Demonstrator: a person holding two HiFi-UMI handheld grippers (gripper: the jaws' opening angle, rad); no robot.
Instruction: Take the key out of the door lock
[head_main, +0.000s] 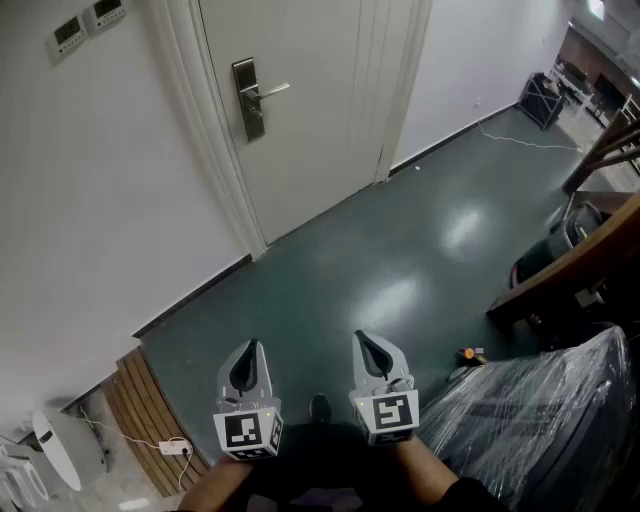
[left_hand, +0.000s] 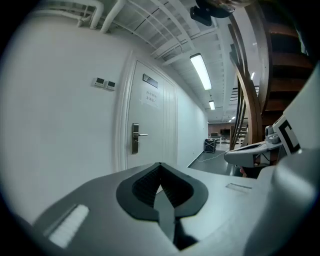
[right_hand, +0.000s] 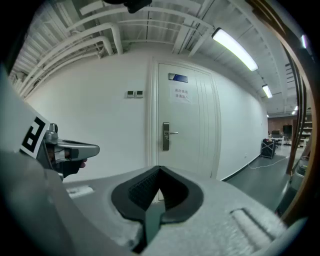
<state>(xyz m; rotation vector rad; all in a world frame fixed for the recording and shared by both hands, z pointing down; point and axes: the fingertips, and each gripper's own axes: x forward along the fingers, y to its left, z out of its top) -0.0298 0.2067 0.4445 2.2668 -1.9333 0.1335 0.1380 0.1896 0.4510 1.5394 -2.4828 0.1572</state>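
Observation:
The white door (head_main: 310, 110) stands shut across the room, with a metal lock plate and lever handle (head_main: 249, 98) on its left side. That plate appears small in the left gripper view (left_hand: 135, 138) and in the right gripper view (right_hand: 166, 136). No key can be made out at this distance. My left gripper (head_main: 247, 352) and right gripper (head_main: 368, 345) hang side by side low over the dark floor, far from the door. Both are shut with nothing between the fingers. The left gripper (right_hand: 70, 150) shows in the right gripper view, and the right gripper (left_hand: 250, 156) in the left one.
A wooden staircase rail (head_main: 570, 260) and a plastic-wrapped bundle (head_main: 540, 420) stand at the right. Wooden slats (head_main: 150, 420) and a white device with a cable lie at the lower left. Two wall controls (head_main: 85, 25) hang left of the door. A cable (head_main: 520, 138) runs along the far floor.

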